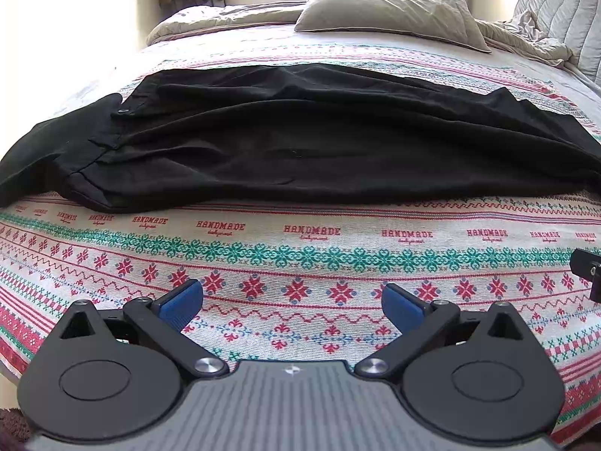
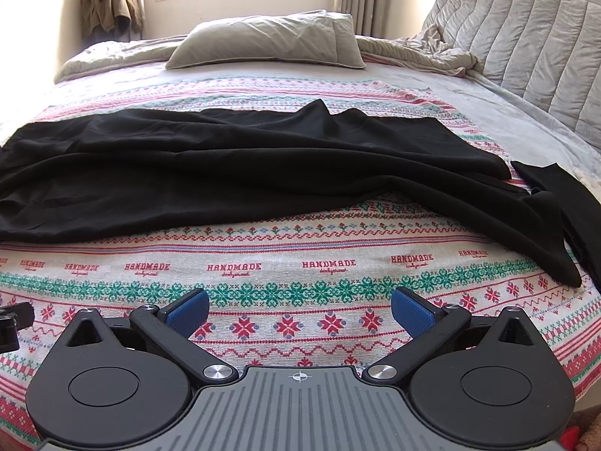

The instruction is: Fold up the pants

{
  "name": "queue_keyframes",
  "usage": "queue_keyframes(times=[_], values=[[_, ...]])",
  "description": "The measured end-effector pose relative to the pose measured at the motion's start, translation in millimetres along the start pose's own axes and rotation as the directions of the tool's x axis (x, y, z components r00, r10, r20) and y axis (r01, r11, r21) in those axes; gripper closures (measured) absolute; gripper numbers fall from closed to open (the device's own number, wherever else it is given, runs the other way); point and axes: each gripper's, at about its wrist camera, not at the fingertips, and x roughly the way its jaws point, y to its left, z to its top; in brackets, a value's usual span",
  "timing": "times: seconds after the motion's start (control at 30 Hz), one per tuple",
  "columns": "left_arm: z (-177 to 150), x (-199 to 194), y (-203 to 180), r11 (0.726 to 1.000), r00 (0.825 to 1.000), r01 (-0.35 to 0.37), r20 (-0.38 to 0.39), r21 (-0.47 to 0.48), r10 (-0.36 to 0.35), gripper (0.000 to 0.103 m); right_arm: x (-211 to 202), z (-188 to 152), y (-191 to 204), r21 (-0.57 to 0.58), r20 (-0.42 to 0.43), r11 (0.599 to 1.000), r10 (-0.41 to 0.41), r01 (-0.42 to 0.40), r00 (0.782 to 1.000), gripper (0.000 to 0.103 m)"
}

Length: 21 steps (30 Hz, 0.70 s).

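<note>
Both jaws stand wide apart and hold nothing: the left gripper (image 1: 292, 302) and the right gripper (image 2: 299, 307) hang above the patterned red, green and white woven bedspread (image 1: 300, 263) near the bed's near edge. Beyond them, black fabric pants (image 1: 285, 143) lie spread crosswise over the bedspread, rumpled, waistband toward the left edge. A grey-beige pillow (image 2: 266, 39) rests at the far edge.

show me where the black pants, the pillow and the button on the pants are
black pants (image 1: 300, 143), left wrist view, middle of the fabric.
pillow (image 2: 263, 39), right wrist view, centre of its top face.
button (image 1: 123, 112), left wrist view, on the button itself.
</note>
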Motion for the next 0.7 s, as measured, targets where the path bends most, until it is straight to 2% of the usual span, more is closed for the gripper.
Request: queue_keyframes(times=[0.17,0.27,0.33,0.4,0.53,0.63,0.7], values=[[2,3,14,1.0,1.0,-0.017,0.016,-0.02,0.018,0.0,3,1,4,-0.026,0.011,1.0,-0.007,0.007,1.0,0.0],[4,5,26,0.999,0.997,-0.041,0.062,-0.018,0.042,0.0,7,2,7,-0.065,0.036,0.998,0.004,-0.001,0.999,0.0],[9,8,35,0.997,0.994,-0.079,0.082,0.004,0.078,0.0,10,3,10,-0.114,0.052,0.993,0.036,-0.03,0.998,0.0],[15,12,47,0.995,0.991,-0.103,0.086,0.001,0.103,0.0,17,8,13,-0.155,0.024,0.987,0.038,-0.034,0.999,0.0],[32,23,88,0.997,0.999,-0.03,0.043,-0.076,0.033,0.0,30,25,2,-0.117,-0.054,0.99,0.079,-0.085,0.995,0.0],[43,36,117,0.987,0.999,0.04,0.004,-0.155,-0.04,0.0,42,41,-14,-0.023,-0.149,0.99,0.133,-0.138,0.98,0.0],[45,43,134,0.975,0.998,0.06,-0.005,-0.216,-0.062,0.0,50,48,-28,0.05,-0.154,0.979,0.201,-0.195,0.967,0.0]])
